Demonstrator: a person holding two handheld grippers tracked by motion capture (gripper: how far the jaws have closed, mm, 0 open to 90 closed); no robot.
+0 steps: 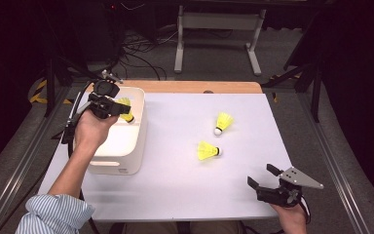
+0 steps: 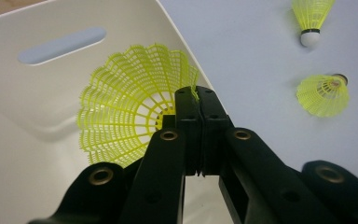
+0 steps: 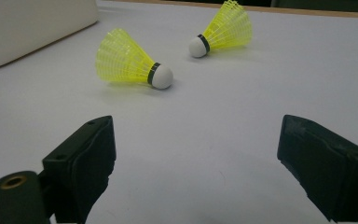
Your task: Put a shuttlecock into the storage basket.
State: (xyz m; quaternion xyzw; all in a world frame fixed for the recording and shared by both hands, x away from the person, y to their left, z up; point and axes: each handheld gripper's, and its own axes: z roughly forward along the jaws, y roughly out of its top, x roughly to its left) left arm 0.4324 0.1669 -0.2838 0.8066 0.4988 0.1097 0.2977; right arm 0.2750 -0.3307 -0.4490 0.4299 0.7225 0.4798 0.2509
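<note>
My left gripper (image 1: pixel 119 111) hangs over the white bin (image 1: pixel 126 157) at the table's left. It is shut on the rim of a yellow shuttlecock (image 1: pixel 125 109). In the left gripper view the jaws meet on the mesh skirt of that shuttlecock (image 2: pixel 121 107), with the bin's inside (image 2: pixel 37 102) below it. Two more yellow shuttlecocks lie on the white table top, one (image 1: pixel 223 122) farther back and one (image 1: pixel 207 151) nearer. My right gripper (image 1: pixel 262 175) rests open near the front right edge. In the right gripper view the nearer shuttlecock (image 3: pixel 130 65) lies ahead of its wide jaws.
The white table sheet (image 1: pixel 185 195) ends in a wooden strip (image 1: pixel 199 87) at the back. Beyond it are floor cables (image 1: pixel 141 58) and a grey metal stand (image 1: pixel 219 29). The bin wall has a slot handle (image 2: pixel 60 44).
</note>
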